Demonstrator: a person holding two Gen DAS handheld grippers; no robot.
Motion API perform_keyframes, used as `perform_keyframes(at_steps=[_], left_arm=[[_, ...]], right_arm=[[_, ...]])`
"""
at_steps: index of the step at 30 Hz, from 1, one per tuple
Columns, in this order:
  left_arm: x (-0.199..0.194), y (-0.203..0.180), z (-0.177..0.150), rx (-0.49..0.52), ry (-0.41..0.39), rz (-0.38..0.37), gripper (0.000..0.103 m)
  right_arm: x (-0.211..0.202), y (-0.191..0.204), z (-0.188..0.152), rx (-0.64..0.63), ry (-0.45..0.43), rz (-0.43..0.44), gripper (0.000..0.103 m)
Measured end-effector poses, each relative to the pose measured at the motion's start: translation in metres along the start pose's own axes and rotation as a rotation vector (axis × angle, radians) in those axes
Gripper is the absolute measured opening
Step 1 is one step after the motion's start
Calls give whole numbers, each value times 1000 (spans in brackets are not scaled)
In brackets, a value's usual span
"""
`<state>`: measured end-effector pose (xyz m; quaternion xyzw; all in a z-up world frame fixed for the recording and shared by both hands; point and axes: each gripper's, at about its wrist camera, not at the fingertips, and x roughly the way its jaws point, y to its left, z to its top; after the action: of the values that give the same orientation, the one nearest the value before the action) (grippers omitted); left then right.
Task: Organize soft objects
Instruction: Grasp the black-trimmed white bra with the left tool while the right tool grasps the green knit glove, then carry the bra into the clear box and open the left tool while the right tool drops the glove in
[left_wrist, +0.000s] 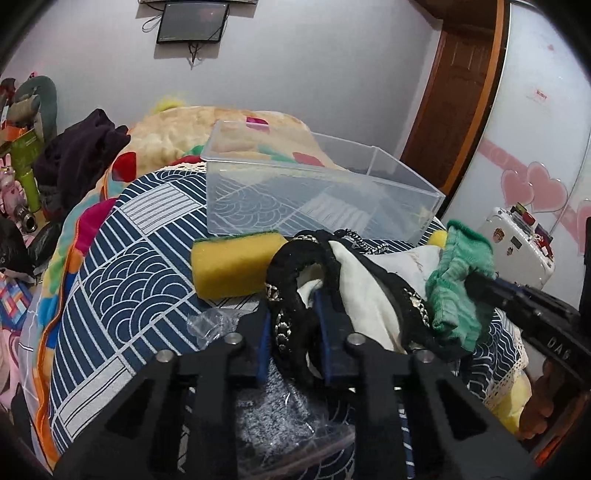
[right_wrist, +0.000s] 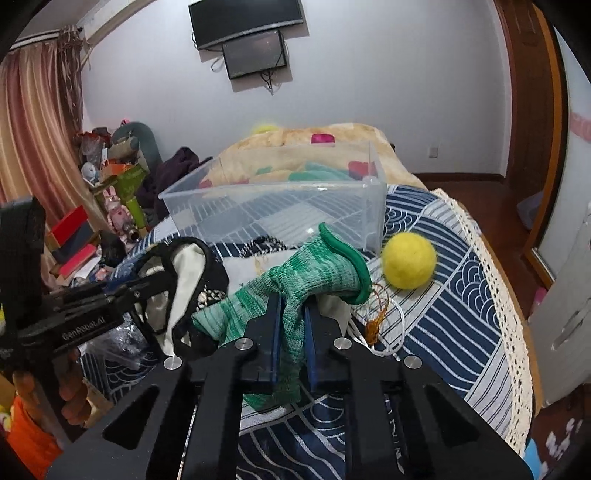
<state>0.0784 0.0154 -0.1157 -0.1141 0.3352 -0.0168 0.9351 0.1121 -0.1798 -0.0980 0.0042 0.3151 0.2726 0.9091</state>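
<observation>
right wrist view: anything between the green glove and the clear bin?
Yes. A black-and-white patterned cord lies on the bedspread between green glove and clear bin, per right wrist view.

The left gripper (left_wrist: 295, 325) points forward and slightly down, its two blue-padded fingers (left_wrist: 263, 332) drawn close with a black lace-trimmed garment (left_wrist: 295, 291) pinched between the jaws. The right gripper (right_wrist: 291, 332) is likewise nearly closed, its jaws clamping a green knitted glove (right_wrist: 295, 295) that spills out ahead of and below the fingertips. Each gripper appears in the other's view, angled inward from the side. A bare hand (right_wrist: 70, 387) wraps the left gripper's handle, behind its jaws.
</observation>
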Motion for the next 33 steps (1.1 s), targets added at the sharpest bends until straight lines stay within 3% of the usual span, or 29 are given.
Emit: perform_keyframes(at_steps=[5, 18, 28, 33], left_arm=[[-11, 3, 3, -23, -10, -19, 16], [-67, -10, 53, 41, -192, -28, 16], [-56, 5, 110, -11, -275, 21, 16], [-33, 13, 136, -38, -259, 49, 16]], right_arm=[[-9, -1, 5, 3, -40, -3, 9], [-34, -9, 34, 5, -144, -43, 9], [-24, -3, 76, -41, -220, -77, 9], [-6, 0, 98, -57, -226, -93, 10]])
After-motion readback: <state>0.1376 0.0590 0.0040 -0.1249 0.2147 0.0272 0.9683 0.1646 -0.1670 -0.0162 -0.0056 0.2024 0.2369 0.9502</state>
